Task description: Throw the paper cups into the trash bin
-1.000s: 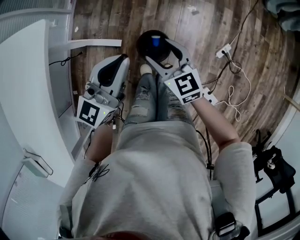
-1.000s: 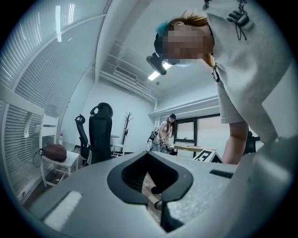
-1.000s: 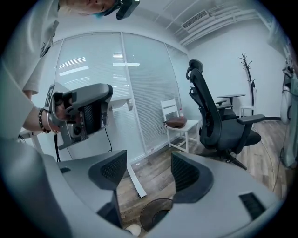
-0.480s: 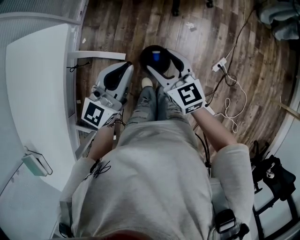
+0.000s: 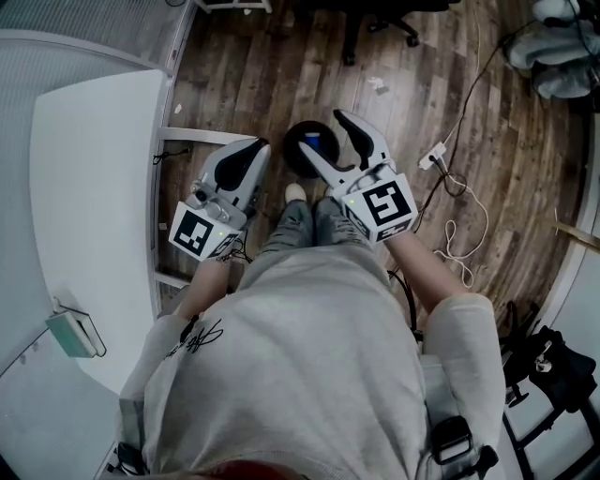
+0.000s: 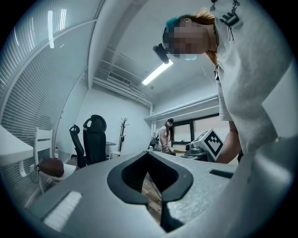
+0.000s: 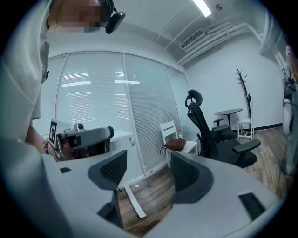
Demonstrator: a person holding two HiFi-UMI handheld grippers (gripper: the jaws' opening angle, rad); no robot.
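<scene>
Wood-plank floor (image 5: 450, 75) fills most of the head view, with a white counter (image 5: 84, 187) curving along the left and a power strip (image 5: 436, 155) with its looped cable lying off to the right. The round, dark trash bin (image 5: 295, 161) stands on the floor just ahead of the person's knees. A small blue item (image 5: 312, 141) lies inside it; it may be a paper cup, but it is too small to be sure.

The right tongs (image 5: 319, 128) hang over the bin's far rim with the jaws spread wide and nothing between them; their own view shows only floor and a white chair through the gap. The left tongs (image 5: 258, 148) sit beside the bin's left edge, jaws closed tip to tip on nothing.

Neither tool carries a cup, and none shows on the counter or the floor, so the drop looks done. Whether more cups wait out of view cannot be told.

Compared with a second ago, the right tongs no longer cover the bin so squarely. More of its rim is exposed, and the bin sits lower in the head view. That view now takes in more floor ahead, including the base of an office chair (image 5: 375, 23) at the top. Both pairs of jaws stand as they did then.
</scene>
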